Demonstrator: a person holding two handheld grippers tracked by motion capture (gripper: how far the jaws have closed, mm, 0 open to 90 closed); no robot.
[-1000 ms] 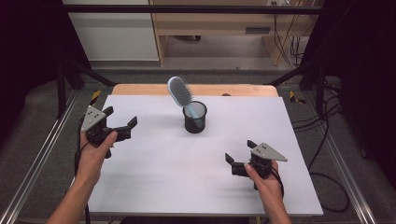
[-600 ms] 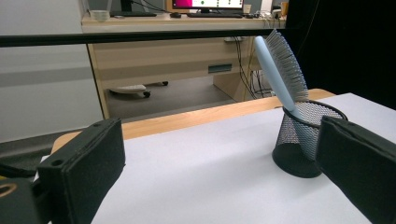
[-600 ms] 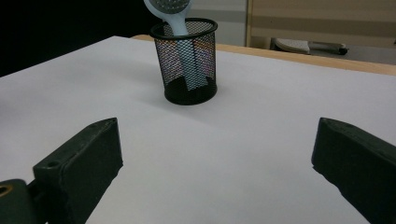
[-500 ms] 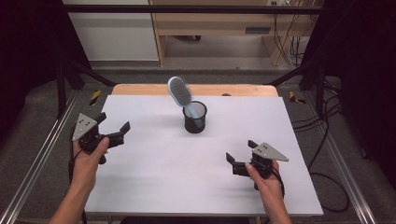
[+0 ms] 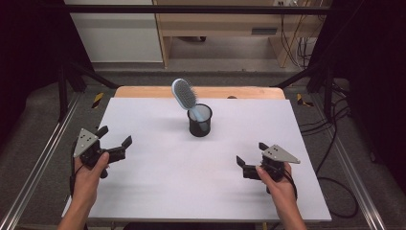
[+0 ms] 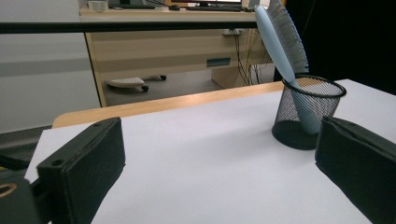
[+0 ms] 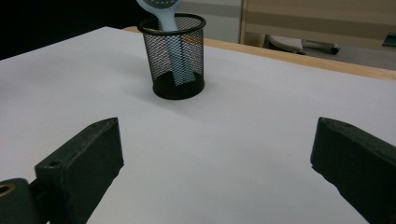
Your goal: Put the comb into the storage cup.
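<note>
A black mesh cup (image 5: 199, 120) stands at the middle back of the white table (image 5: 191, 187). In it, handle down, leans a light blue hairbrush (image 5: 184, 94), its head tilted to the back left. My left gripper (image 5: 115, 137) hovers open near the table's left edge, nothing between its jaws. My right gripper (image 5: 252, 154) is open and empty at the front right. In the left gripper view the cup (image 6: 308, 112) and brush (image 6: 279, 37) sit far right beyond the left gripper (image 6: 219, 140). The right gripper view has the cup (image 7: 178, 56) and the brush's handle (image 7: 164, 16) ahead left of the right gripper (image 7: 217, 135).
A wooden strip (image 5: 143, 92) runs along the table's far edge. Metal frame rails (image 5: 43, 163) flank both sides, and cables (image 5: 335, 148) lie on the floor at the right. Wooden furniture (image 5: 215, 28) stands behind.
My left gripper has drawn back toward the person and a little to the left, still open. The right gripper, the cup and the brush have stayed put.
</note>
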